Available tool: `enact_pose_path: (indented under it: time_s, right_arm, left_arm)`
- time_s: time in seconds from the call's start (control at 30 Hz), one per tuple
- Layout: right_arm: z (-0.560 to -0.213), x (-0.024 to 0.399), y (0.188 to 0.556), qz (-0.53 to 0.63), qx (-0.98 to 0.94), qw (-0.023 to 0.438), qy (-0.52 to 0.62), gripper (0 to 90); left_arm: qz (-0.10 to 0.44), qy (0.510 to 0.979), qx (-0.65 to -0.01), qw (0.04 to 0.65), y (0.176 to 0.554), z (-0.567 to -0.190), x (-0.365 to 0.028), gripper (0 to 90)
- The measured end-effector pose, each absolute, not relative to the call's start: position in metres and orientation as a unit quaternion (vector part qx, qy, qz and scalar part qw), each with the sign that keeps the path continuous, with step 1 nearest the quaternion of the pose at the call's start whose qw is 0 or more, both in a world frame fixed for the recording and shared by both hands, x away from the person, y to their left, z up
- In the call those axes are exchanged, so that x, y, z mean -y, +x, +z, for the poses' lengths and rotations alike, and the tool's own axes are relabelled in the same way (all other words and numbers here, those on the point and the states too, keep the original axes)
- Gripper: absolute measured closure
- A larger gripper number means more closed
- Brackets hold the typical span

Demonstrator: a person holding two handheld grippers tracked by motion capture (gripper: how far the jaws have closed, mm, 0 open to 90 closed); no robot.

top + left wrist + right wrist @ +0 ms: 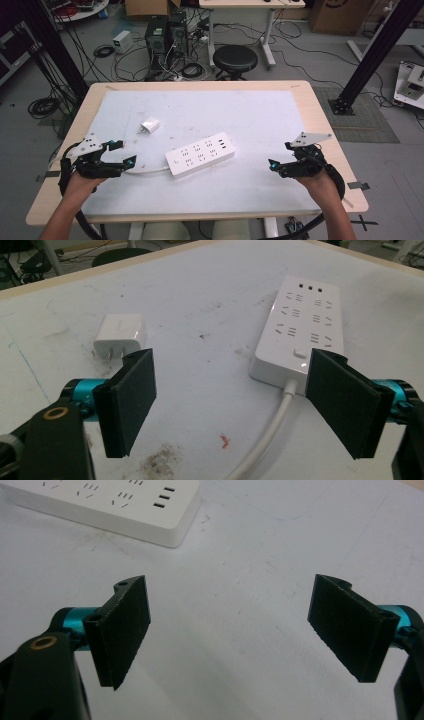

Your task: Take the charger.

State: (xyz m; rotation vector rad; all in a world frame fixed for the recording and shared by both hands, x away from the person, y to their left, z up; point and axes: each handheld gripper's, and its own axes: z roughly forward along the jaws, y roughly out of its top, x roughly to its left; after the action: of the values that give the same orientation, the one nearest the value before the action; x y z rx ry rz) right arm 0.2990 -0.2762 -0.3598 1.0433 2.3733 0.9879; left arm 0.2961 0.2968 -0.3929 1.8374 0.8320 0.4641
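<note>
Charger (150,125), a small white plug-in block, lies on the white mat of the surface (260,107), up and to the right of the left gripper (125,154) in the high view. In the left gripper view it sits just beyond the left-hand jaw, its two prongs pointing back toward the gripper, so its plug end faces the hand.

Close by on the right lies a white power strip (201,154). Its long axis runs slantwise across the mat, the end with the cord (147,171) toward the left gripper and the end with the three small ports (223,144) away toward the far right. The charger and the strip are near each other but apart, with bare mat between them.

The left gripper stands wide open with nothing between its jaws, hovering low over the near left part of the mat; the cord passes below and between the jaws in its own view. The right gripper (278,164) is also spread wide and empty, well to the right of the strip, whose port end shows at the upper left of the right gripper view (170,515).

The left hand is clearly the nearer to the charger. The likely move, I judge, is for it to reach forward and to its left and close across the charger's body. No containers are on the surface.
</note>
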Motion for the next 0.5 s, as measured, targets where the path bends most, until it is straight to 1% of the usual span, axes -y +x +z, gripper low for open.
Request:
enact_pose_path:
  time_s: [0.27, 0.33, 0.4, 0.5]
  right_arm:
    - [-0.358, 0.275, 0.296, 0.353, -0.841, 0.184, 0.367, 17.5]
    - [-0.355, 0.275, 0.297, 0.358, -0.838, 0.189, 0.365, 17.5]
    - [-0.354, 0.275, 0.297, 0.358, -0.838, 0.189, 0.365, 17.5]
    - [-0.354, 0.274, 0.300, 0.356, -0.840, 0.189, 0.362, 17.5]
  left_arm:
    - [0.196, 0.763, -0.339, 0.514, 0.298, -0.385, -0.296, 20.6]
    - [0.200, 0.759, -0.342, 0.517, 0.305, -0.377, -0.297, 20.6]
    - [0.200, 0.759, -0.342, 0.517, 0.305, -0.377, -0.297, 20.6]
    - [0.203, 0.757, -0.347, 0.515, 0.317, -0.367, -0.296, 20.6]
